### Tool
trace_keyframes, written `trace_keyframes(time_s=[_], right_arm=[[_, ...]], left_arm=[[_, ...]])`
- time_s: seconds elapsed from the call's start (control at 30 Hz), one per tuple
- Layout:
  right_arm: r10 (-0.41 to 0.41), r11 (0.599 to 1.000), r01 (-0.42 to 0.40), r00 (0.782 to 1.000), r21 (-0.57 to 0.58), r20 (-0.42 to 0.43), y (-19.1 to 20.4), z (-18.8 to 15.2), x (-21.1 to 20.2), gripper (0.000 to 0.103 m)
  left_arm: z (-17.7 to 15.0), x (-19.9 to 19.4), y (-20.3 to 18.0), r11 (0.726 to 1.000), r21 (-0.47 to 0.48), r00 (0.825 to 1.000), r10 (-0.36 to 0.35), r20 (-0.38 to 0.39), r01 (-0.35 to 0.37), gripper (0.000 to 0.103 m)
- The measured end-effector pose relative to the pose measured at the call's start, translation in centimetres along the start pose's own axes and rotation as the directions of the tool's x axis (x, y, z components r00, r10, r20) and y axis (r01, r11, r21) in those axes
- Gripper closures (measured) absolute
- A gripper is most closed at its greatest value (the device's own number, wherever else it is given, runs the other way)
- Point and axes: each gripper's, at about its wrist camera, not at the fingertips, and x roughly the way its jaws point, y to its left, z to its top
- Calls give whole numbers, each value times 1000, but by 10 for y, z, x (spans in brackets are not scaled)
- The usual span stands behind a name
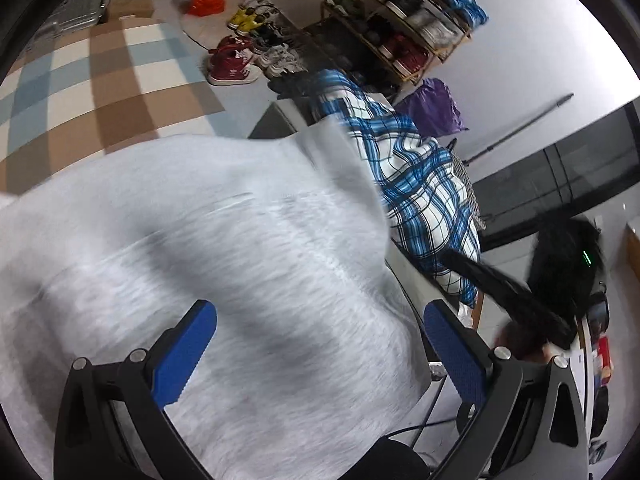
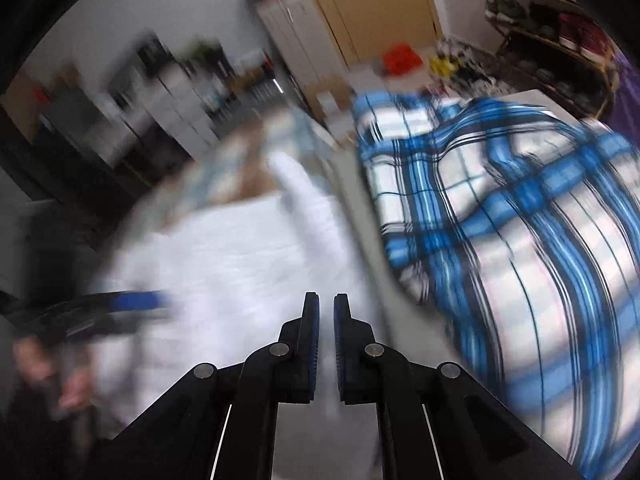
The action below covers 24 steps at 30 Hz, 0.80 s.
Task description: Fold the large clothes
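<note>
Grey knit fills the left wrist view: a sweatshirt (image 1: pixel 208 248) spread under and ahead of the left hand-held gripper (image 1: pixel 320 356), whose blue pads (image 1: pixel 186 356) stand wide apart with nothing pinched between them. Beyond its far edge lies a blue plaid shirt (image 1: pixel 420 196), heaped on the tabletop (image 1: pixel 416 284), a bare strip of which shows just right of the grey cloth. To the gripper's right the other gripper's black finger (image 1: pixel 516 300) crosses in, blurred. Far ahead are a shoe rack (image 1: pixel 404 24) and checked floor (image 1: pixel 100 80).

From the right wrist, everything smears with motion. The right hand-held gripper (image 2: pixel 326 344) has its jaws drawn nearly together. I judge a thin fold of pale cloth may sit between them, but the blur keeps me from saying so. The sweatshirt (image 2: pixel 224 264) lies ahead and to its left, the plaid shirt (image 2: pixel 520 240) close on its right. At far left the left gripper's blue pad shows, with blurred fingers (image 2: pixel 68 384) below it.

Judging by its drape, the sweatshirt is soft, fairly thick, light enough to lift by one edge and not slippery. It is best pinched at a hem or shoulder corner. Only the left view gives crisp folds and the wide jaws. Only the right shows the narrow jaws and the plaid heap's full spread.
</note>
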Motion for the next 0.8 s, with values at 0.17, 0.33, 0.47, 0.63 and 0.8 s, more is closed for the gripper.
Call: trace_keyframes(time_s=[0.17, 0.33, 0.47, 0.63, 0.8], right_arm=[[169, 964, -196, 974, 182, 154, -13, -115, -60, 12], [237, 846, -304, 951, 439, 200, -41, -182, -45, 0], [264, 767, -329, 944, 550, 196, -53, -193, -9, 0], [278, 705, -363, 932, 609, 234, -52, -186, 17, 0], [185, 727, -311, 947, 613, 261, -40, -171, 24, 28]], left_arm=[[12, 34, 19, 996, -61, 996, 66, -58, -69, 3], [5, 47, 22, 989, -63, 990, 127, -61, -131, 3], [6, 47, 0, 982, -12, 979, 186, -79, -188, 3], [7, 43, -10, 988, 3, 982, 155, -106, -156, 3], [-2, 58, 13, 984, -24, 975, 174, -136, -179, 3]])
